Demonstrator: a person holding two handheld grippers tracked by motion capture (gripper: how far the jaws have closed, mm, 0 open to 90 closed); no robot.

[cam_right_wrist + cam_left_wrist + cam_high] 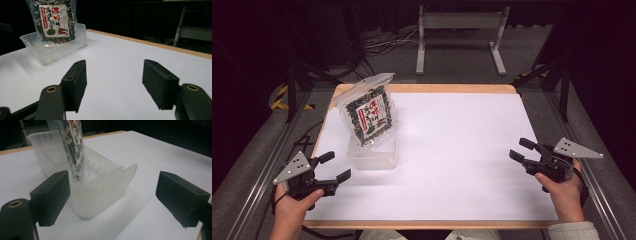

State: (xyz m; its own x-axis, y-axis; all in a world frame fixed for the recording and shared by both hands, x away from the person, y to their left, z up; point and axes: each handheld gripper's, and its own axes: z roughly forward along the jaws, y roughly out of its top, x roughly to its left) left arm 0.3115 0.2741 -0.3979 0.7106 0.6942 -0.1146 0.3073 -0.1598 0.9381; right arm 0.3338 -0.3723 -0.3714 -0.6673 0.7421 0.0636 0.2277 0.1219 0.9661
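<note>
The desk (452,165) has a plain white top with a light wood edge along its far side. The tub (373,156) is milky, translucent plastic with fine ribbing on its walls. The packet (369,112) is clear film showing dark green and black contents flecked with pale bits; its label is white and cream with a red band, red characters and a small green mark. Both the left tongs (333,166) and the right tongs (522,149) are matt black, each topped by a grey three-cornered plate with small dark holes.
</note>
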